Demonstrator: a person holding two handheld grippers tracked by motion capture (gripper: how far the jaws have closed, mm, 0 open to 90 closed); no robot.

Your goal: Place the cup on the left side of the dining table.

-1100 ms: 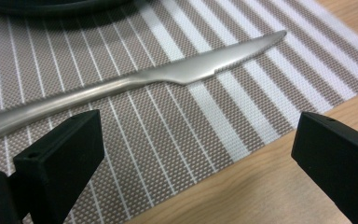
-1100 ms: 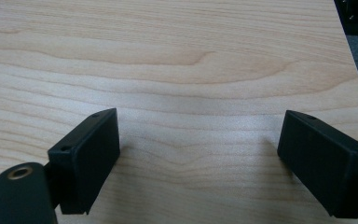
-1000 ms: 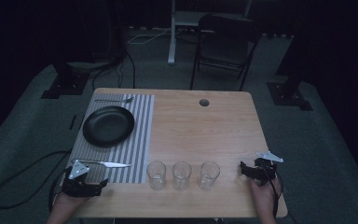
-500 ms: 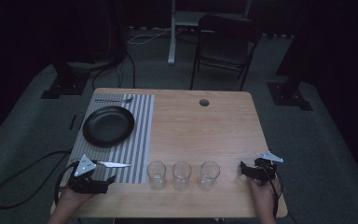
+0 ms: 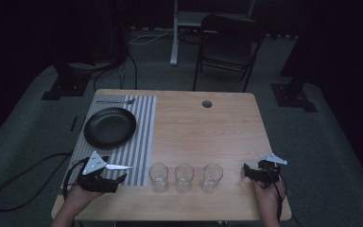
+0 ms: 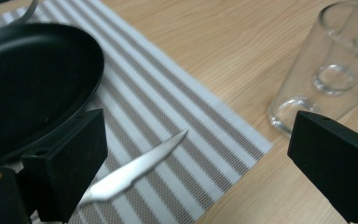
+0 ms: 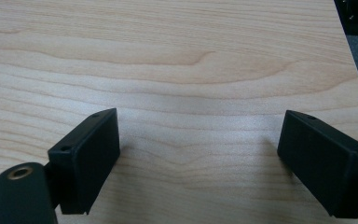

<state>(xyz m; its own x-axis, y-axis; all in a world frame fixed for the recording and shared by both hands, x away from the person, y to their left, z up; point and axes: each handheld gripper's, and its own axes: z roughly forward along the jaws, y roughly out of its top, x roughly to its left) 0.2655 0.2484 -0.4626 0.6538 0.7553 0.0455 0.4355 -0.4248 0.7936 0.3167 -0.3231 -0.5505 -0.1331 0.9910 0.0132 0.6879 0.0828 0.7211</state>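
Note:
A silver knife (image 5: 118, 167) lies on the striped placemat (image 5: 144, 123), just in front of the black plate (image 5: 109, 126). My left gripper (image 5: 109, 177) hovers at the near left, open, and its jaws have just been closing a little. In the left gripper view the knife's blade (image 6: 140, 168) lies on the placemat (image 6: 168, 93) below and between the wide-apart jaws, close to the left one, with neither pad pressing on it. My right gripper (image 5: 249, 171) rests open at the near right. The right gripper (image 7: 198, 140) has bare wood between its jaws.
Three empty glasses (image 5: 158, 176) (image 5: 184, 176) (image 5: 212, 176) stand in a row along the table's near edge, the leftmost glass (image 6: 326, 70) close to my left gripper. A fork (image 5: 116, 101) lies beyond the plate. A chair (image 5: 227, 42) stands past the table's far edge.
My left gripper has risen and shifted right toward the knife's blade. The knife, glasses and right gripper have stayed in place.

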